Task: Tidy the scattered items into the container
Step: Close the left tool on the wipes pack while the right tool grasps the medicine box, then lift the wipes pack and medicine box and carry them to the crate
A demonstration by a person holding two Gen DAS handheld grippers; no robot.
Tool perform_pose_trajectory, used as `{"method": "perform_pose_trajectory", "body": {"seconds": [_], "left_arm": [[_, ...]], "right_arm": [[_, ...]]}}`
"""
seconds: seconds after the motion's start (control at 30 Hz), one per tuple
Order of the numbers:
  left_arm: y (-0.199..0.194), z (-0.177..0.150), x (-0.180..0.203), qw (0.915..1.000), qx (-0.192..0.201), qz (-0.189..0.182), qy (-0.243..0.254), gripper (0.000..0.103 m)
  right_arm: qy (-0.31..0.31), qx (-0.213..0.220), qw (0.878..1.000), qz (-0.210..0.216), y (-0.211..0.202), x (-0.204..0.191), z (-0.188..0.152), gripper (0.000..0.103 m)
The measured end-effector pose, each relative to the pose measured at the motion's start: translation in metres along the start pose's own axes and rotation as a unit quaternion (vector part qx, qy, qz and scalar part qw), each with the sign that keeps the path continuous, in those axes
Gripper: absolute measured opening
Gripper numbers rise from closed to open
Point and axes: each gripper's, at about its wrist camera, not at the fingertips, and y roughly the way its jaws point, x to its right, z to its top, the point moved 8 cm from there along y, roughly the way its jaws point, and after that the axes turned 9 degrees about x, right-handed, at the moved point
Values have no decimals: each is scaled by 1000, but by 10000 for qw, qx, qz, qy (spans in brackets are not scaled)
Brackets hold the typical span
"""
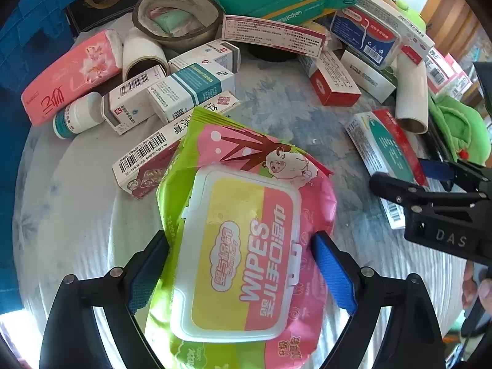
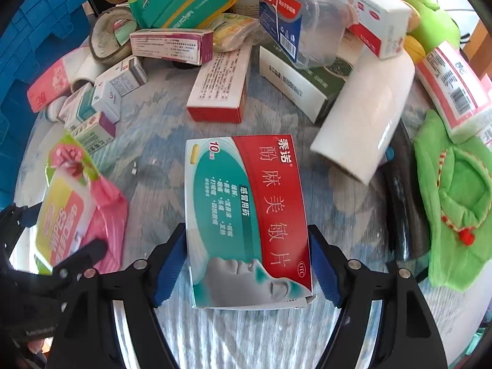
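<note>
Blue-padded left claw point(image 1: 241, 273) clamped on wipes pack point(image 1: 243, 246), right claw point(image 2: 247, 266) clamped on medicine box point(image 2: 246, 215)

Glossy plastic film on the wipes pack point(image 1: 246, 246), crinkled and catching the light, with a smooth hard plastic lid point(image 1: 236, 255) on top. Matt black plastic on the left gripper point(image 1: 241, 272), dotted with small shiny metal pins, and its blue pads point(image 1: 333, 273) look rubbery and finely textured. Over on the right gripper point(image 2: 247, 269), same matt black plastic, same ribbed blue pads point(image 2: 169, 269). Between them, the medicine box point(image 2: 246, 221) is smooth printed cardboard with a slight sheen. The tablecloth point(image 2: 153, 184) reads as soft woven cloth, ridged near the edge. Fuzzy green plush on the toy point(image 2: 455, 203). The blue crate point(image 2: 40, 30) is moulded plastic, gridded.
</note>
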Motion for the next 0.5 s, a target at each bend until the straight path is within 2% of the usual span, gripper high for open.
{"method": "perform_pose_trajectory", "body": {"seconds": [0.17, 0.3, 0.33, 0.43, 0.5], "left_arm": [[-15, 4, 3, 9998, 171, 112, 83, 71], [-17, -2, 1, 9999, 69, 97, 16, 71], [-17, -5, 1, 10000, 6, 56, 56, 74], [-16, -14, -2, 9996, -132, 149, 181, 96], [-15, -16, 0, 9998, -140, 75, 156, 99]], "right_arm": [[71, 21, 9999, 85, -12, 1, -11, 75], [90, 24, 9999, 136, -22, 1, -18, 75], [65, -11, 9999, 146, -23, 1, -22, 75], [42, -85, 9999, 102, -25, 4, -34, 75], [64, -142, 9998, 98, -25, 5, -42, 75]]}}
